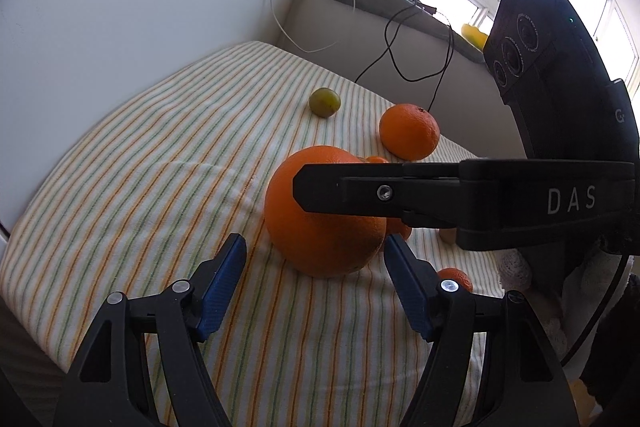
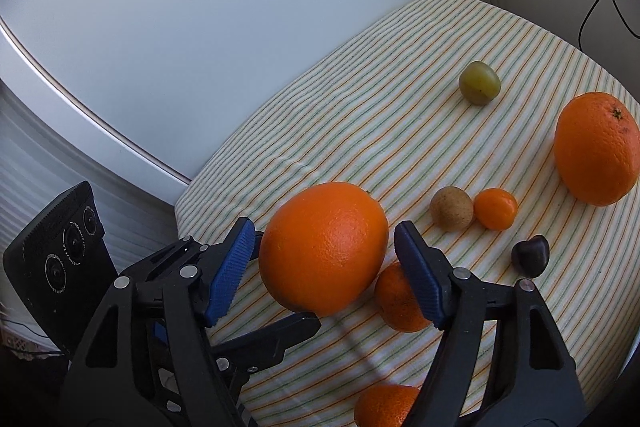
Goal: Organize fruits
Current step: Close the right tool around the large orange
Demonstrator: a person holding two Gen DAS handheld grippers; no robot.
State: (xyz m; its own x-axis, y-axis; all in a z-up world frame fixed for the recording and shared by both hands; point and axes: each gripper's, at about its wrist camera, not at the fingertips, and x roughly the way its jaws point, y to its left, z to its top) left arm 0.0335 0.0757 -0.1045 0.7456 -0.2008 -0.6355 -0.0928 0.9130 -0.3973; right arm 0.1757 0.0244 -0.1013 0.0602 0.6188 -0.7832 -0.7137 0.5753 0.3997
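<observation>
Striped cloth (image 2: 360, 99) covered the bench below a white wall, and the fruits lay loose on it with no visible grouping, so the sorting looked barely begun. At centre frame in the right wrist view sat the big orange (image 2: 324, 247), flanked by the right claw (image 2: 320, 267), whose blue pads were spread wide and, as far as I could tell, clear of the peel. The left claw (image 1: 316, 283) was likewise spread and empty, just short of the same orange (image 1: 320, 211). Outward lay two tangerines (image 2: 400, 301) at lower centre, a kiwi (image 2: 452, 207) touching a small mandarin (image 2: 496, 209), a dark fruit (image 2: 531, 255), a second orange (image 2: 598, 149) at right edge, and a green fruit (image 2: 479, 83) upper right.
</observation>
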